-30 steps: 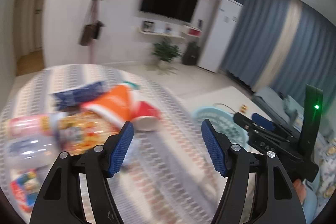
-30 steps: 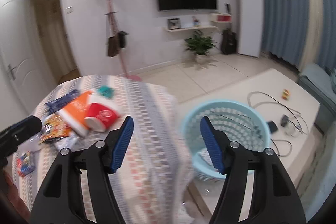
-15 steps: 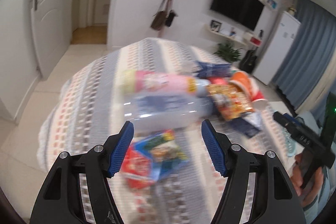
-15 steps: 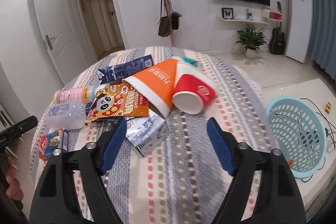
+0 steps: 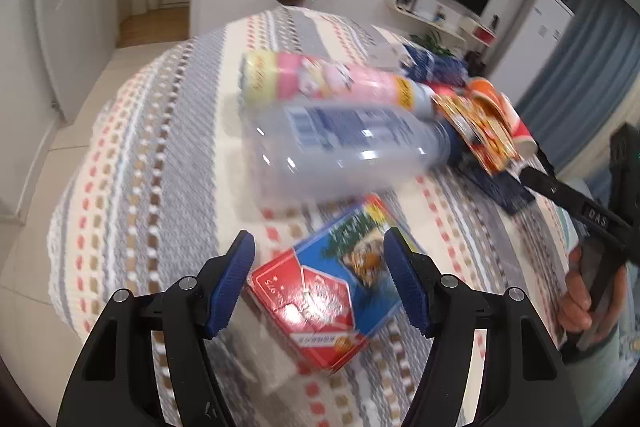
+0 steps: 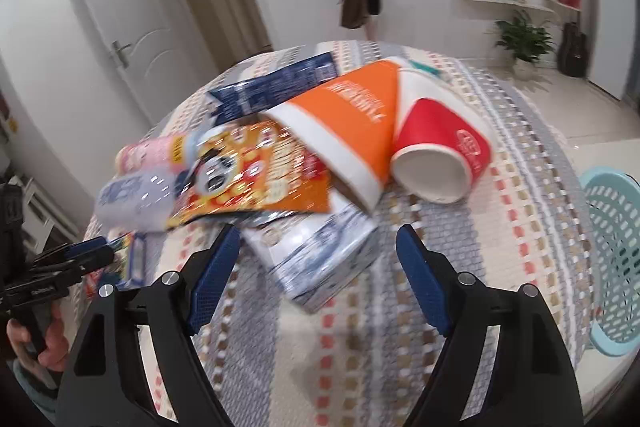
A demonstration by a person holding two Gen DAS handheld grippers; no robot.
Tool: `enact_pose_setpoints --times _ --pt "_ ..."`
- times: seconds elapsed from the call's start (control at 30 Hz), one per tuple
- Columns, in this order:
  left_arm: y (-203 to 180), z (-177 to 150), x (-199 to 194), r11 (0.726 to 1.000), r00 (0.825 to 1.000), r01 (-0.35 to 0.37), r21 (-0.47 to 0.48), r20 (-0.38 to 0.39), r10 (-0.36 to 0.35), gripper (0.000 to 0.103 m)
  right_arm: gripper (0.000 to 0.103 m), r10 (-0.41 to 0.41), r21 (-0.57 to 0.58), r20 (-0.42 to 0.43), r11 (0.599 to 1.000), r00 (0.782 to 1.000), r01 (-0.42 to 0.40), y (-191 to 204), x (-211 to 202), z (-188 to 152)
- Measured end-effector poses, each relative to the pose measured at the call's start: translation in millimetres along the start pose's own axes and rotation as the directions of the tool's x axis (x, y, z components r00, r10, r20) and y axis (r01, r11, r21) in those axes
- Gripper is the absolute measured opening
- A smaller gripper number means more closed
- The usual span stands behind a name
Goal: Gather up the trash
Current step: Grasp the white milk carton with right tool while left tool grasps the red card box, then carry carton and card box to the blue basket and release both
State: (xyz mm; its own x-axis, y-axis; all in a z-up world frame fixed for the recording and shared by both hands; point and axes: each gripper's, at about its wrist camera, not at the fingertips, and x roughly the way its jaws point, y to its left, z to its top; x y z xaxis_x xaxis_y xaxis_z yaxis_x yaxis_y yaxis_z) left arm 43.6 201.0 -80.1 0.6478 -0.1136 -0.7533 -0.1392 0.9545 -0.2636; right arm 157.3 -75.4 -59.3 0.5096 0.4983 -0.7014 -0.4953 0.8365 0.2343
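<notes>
Trash lies on a round table with a striped cloth (image 5: pixel 160 131). My left gripper (image 5: pixel 320 279) is open, its jaws either side of a red and blue carton (image 5: pixel 324 291), not closed on it. Beyond lie a clear plastic bottle (image 5: pixel 344 147) and a pink bottle (image 5: pixel 320 83). My right gripper (image 6: pixel 318 277) is open, just in front of a white and blue carton (image 6: pixel 320 259). Behind it lie an orange snack bag (image 6: pixel 256 171), an orange paper cup (image 6: pixel 344 123), a red paper cup (image 6: pixel 440 155) and a dark blue wrapper (image 6: pixel 276 87).
A light blue mesh basket (image 6: pixel 612 251) stands on the floor right of the table. The right gripper shows at the right of the left wrist view (image 5: pixel 576 211); the left gripper shows at the left of the right wrist view (image 6: pixel 60 271). White doors and a wall stand behind.
Both grippers swung from the basket side toward the table and came in low. The left now straddles the red and blue carton; the right has closed in on the white and blue carton.
</notes>
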Motion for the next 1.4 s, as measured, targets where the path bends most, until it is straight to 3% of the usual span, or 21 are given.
enact_pose_setpoints --times 0.17,0.33,0.4,0.53,0.67,0.73,0.93,1.0,1.03,1.13,1.23,1.4 --pt "-10.5 -18.9 -7.5 0.998 0.998 0.052 0.033 -0.034 -0.051 0.075 0.077 0.038 -0.103 -0.016 0.994 0.999 -0.040 26.3 -6.7 -12.3" --pt "-25.6 -28.3 -9.4 0.996 0.996 0.069 0.065 -0.057 -0.065 0.085 0.077 0.000 -0.202 0.005 0.979 1.000 0.001 49.4 -11.8 -20.0" --pt "-36.5 -29.0 -4.7 0.995 0.998 0.039 0.088 -0.057 -0.034 0.087 0.077 -0.009 -0.183 0.009 0.983 1.000 0.011 46.4 -12.4 -17.3" --pt "-53.4 -31.5 4.3 0.981 0.995 -0.086 0.173 -0.042 0.095 0.087 0.080 -0.081 -0.150 0.022 0.985 0.996 0.084 39.3 -3.6 -3.3" --pt "-61.6 -36.1 7.9 0.965 0.986 -0.159 0.208 -0.021 0.167 0.086 0.082 -0.032 -0.117 -0.011 0.993 0.999 0.030 34.0 9.1 8.1" --pt "-63.1 -35.3 9.5 0.960 0.982 -0.180 0.215 -0.016 0.188 0.086 0.082 -0.041 -0.134 -0.014 0.990 0.999 0.039 38.3 14.1 9.9" --pt "-65.3 -31.6 7.1 0.959 0.980 -0.195 0.205 -0.003 0.199 0.071 0.082 -0.093 -0.156 -0.039 0.984 0.995 0.086 45.7 22.6 10.8" --pt "-66.8 -31.4 5.7 0.959 0.980 -0.194 0.208 0.000 0.198 0.064 0.079 -0.116 -0.172 -0.042 0.979 0.992 0.108 48.8 25.8 10.5" --pt "-69.6 -31.7 6.1 0.958 0.979 -0.198 0.209 0.001 0.202 0.064 0.068 -0.136 -0.183 -0.042 0.975 0.990 0.126 51.2 28.7 10.8" --pt "-75.4 -35.5 -0.5 0.956 0.978 -0.207 0.210 0.020 0.207 0.062 0.059 -0.167 -0.208 -0.060 0.966 0.984 0.151 54.2 30.8 7.2" --pt "-79.9 -36.3 -14.2 0.959 0.980 -0.196 0.205 0.055 0.189 0.062 0.052 -0.090 -0.152 -0.105 0.986 0.990 0.073 51.8 22.5 6.1" --pt "-87.1 -32.1 -39.1 0.966 0.980 -0.183 0.185 0.118 0.163 0.062 0.051 0.062 -0.008 -0.133 0.998 0.989 -0.063 41.9 -1.2 14.4"
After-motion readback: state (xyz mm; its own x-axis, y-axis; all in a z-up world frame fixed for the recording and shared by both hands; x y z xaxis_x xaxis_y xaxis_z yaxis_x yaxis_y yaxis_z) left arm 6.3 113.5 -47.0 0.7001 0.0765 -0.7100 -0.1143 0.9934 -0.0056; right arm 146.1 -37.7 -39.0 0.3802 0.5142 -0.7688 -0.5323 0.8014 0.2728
